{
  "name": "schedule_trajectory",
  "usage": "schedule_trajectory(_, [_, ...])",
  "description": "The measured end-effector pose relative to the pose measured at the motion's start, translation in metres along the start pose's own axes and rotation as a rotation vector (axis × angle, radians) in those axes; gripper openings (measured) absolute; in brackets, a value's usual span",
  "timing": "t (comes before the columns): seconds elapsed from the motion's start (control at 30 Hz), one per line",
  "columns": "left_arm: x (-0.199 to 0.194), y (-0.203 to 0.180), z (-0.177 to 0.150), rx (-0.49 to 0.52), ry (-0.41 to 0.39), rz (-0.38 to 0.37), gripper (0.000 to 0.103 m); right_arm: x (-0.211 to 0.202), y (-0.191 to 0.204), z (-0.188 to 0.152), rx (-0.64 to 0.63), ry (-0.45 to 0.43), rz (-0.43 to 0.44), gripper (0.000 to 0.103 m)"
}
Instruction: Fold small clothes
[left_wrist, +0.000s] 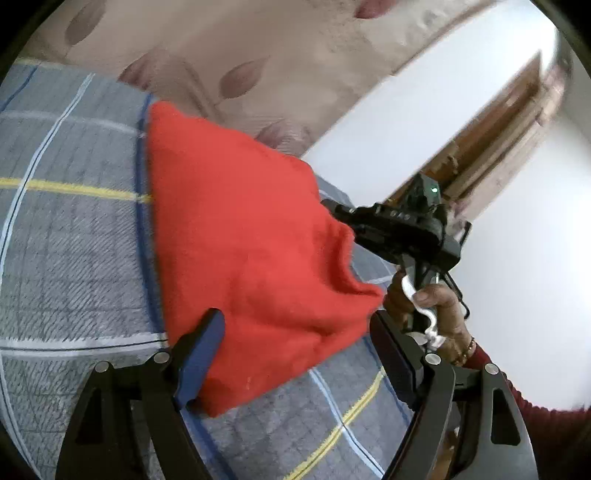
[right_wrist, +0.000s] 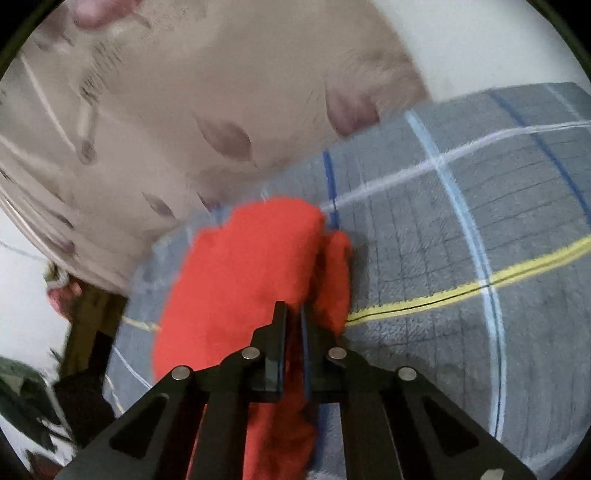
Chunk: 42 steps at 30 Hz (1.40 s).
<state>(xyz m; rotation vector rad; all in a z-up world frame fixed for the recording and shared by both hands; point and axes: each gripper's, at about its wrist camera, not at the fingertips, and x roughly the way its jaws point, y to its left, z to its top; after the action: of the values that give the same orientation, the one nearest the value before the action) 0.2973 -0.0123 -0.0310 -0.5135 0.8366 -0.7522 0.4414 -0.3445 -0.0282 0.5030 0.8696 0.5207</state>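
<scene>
A red cloth (left_wrist: 240, 240) lies partly lifted over a grey checked blanket (left_wrist: 66, 240). In the left wrist view my left gripper (left_wrist: 297, 317) stands open, its blue-padded finger (left_wrist: 199, 362) beside the cloth's near corner and the other finger (left_wrist: 395, 362) off to the right of the cloth; the pads do not press on it. My right gripper (left_wrist: 332, 210), held by a hand (left_wrist: 436, 306), pinches the cloth's right edge and pulls it up into a peak. In the right wrist view that gripper (right_wrist: 291, 321) is shut on a fold of the red cloth (right_wrist: 240, 277).
The blanket (right_wrist: 443, 229) has yellow, white and blue stripes. A beige fabric with a leaf print (left_wrist: 240, 55) lies behind it. A white wall (left_wrist: 406, 122) and a wooden frame (left_wrist: 491, 129) are at the right. Dark clutter (right_wrist: 74, 398) sits off the blanket's left edge.
</scene>
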Motion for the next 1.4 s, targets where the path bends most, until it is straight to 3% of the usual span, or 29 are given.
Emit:
schedule_trajectory(0.03, [0.001,-0.003,-0.001,0.012,0.003,0.007,0.084,-0.011,0.003,-0.003,0.024,-0.024,0.025,0.014])
schedule_trajectory(0.07, [0.004,-0.005,-0.001,0.019,0.009,0.008,0.084,-0.018,0.007,-0.006,0.039,-0.031,0.049,0.021])
schedule_trajectory(0.17, [0.004,0.0,0.001,-0.002,0.0,-0.014,0.084,-0.037,0.033,-0.026,-0.007,-0.03,0.116,0.063])
schedule_trajectory(0.27, [0.001,0.006,0.002,-0.043,-0.027,-0.028,0.084,-0.029,0.063,-0.051,-0.104,0.06,0.125,0.063])
schedule_trajectory(0.33, [-0.002,0.006,0.002,-0.047,-0.045,-0.022,0.084,-0.015,0.074,-0.063,-0.185,0.104,0.006,0.063])
schedule_trajectory(0.37, [-0.005,0.005,0.001,-0.043,-0.053,-0.011,0.084,-0.009,0.077,-0.066,-0.206,0.114,-0.023,0.061])
schedule_trajectory(0.4, [-0.005,0.004,0.001,-0.037,-0.061,0.002,0.084,0.001,0.076,-0.068,-0.211,0.137,-0.035,0.05])
schedule_trajectory(0.43, [-0.006,0.003,0.001,-0.033,-0.066,0.011,0.084,0.011,0.074,-0.069,-0.196,0.162,-0.018,0.035])
schedule_trajectory(0.47, [-0.007,0.003,0.0,-0.033,-0.069,0.017,0.084,0.02,0.072,-0.072,-0.192,0.186,-0.008,0.006])
schedule_trajectory(0.53, [-0.006,0.006,0.001,-0.046,-0.078,0.029,0.084,0.024,0.068,-0.071,-0.181,0.177,-0.019,0.008])
schedule_trajectory(0.67, [-0.014,0.014,0.002,-0.085,-0.114,0.037,0.084,-0.014,0.036,-0.071,-0.011,0.064,0.134,0.006])
schedule_trajectory(0.73, [-0.017,0.017,0.003,-0.101,-0.128,0.035,0.084,-0.023,0.007,-0.081,0.082,0.07,0.116,0.004])
schedule_trajectory(0.8, [-0.018,0.019,0.004,-0.102,-0.138,0.042,0.084,-0.019,-0.015,-0.092,0.12,0.109,0.042,0.003])
schedule_trajectory(0.9, [-0.015,0.015,0.004,-0.085,-0.126,0.053,0.084,-0.027,-0.019,-0.092,0.121,0.068,0.063,0.004])
schedule_trajectory(0.97, [-0.013,0.014,0.004,-0.079,-0.119,0.06,0.084,-0.039,-0.01,-0.085,0.077,0.02,0.068,0.008])
schedule_trajectory(1.03, [-0.013,0.017,0.004,-0.094,-0.115,0.061,0.084,-0.049,0.002,-0.08,0.057,-0.016,0.136,0.013])
schedule_trajectory(1.07, [-0.012,0.018,0.005,-0.104,-0.114,0.06,0.084,-0.052,0.009,-0.078,0.039,-0.019,0.15,0.037])
schedule_trajectory(1.1, [-0.012,0.02,0.006,-0.113,-0.113,0.059,0.084,-0.049,0.02,-0.077,-0.002,-0.008,0.132,0.068])
schedule_trajectory(1.13, [-0.011,0.021,0.006,-0.119,-0.113,0.058,0.084,-0.044,0.029,-0.078,-0.038,0.002,0.108,0.073])
schedule_trajectory(1.27, [-0.01,0.019,0.006,-0.106,-0.111,0.071,0.084,-0.016,0.047,-0.079,-0.149,0.075,0.061,0.066])
schedule_trajectory(1.33, [-0.008,0.018,0.005,-0.1,-0.104,0.076,0.084,0.0,0.051,-0.078,-0.186,0.103,0.007,0.048])
schedule_trajectory(1.4, [-0.007,0.018,0.005,-0.099,-0.102,0.08,0.084,0.013,0.053,-0.078,-0.196,0.139,0.009,0.007])
